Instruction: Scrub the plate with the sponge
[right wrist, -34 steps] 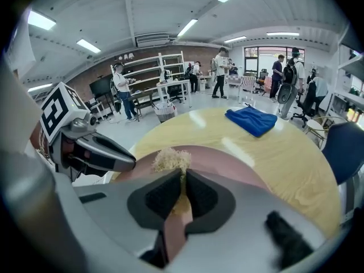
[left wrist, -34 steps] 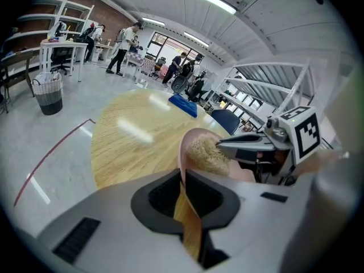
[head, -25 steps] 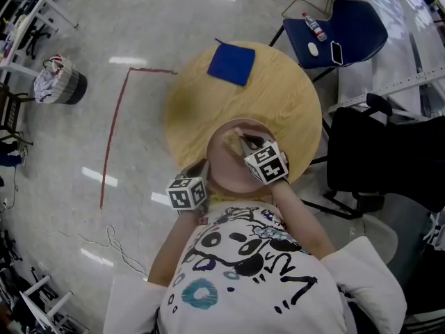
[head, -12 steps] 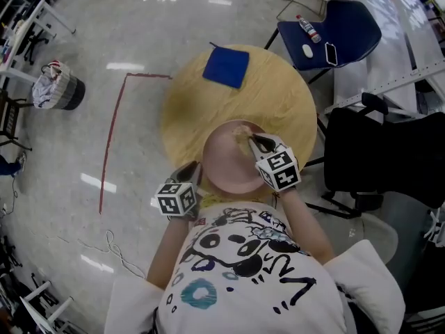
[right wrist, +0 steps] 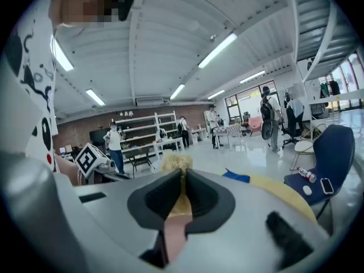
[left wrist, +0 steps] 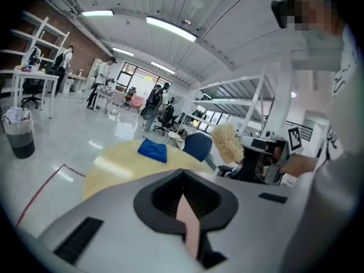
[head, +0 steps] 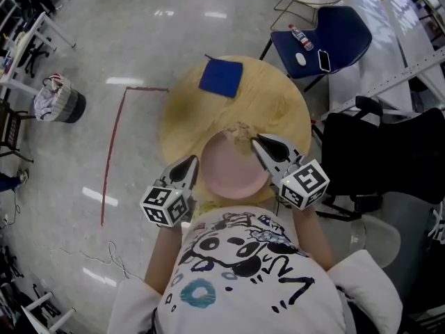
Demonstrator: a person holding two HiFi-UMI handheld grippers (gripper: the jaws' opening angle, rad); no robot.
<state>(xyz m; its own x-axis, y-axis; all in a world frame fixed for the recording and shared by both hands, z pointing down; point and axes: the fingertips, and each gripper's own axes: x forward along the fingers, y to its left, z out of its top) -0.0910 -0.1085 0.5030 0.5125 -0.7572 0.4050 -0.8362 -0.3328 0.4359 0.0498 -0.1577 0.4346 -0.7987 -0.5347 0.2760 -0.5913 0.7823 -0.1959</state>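
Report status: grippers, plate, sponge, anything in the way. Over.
Left gripper shut on plate rim. Right gripper shut on sponge, at plate's far edge. Blue cloth across the table, apart from the plate.

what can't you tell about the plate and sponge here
Whether the sponge touches the plate: in the head view the right gripper covers that spot.
Whether the plate rests on the table: the head view looks steeply down.
Dirt on the plate: too small in the head view, edge-on in the left gripper view.
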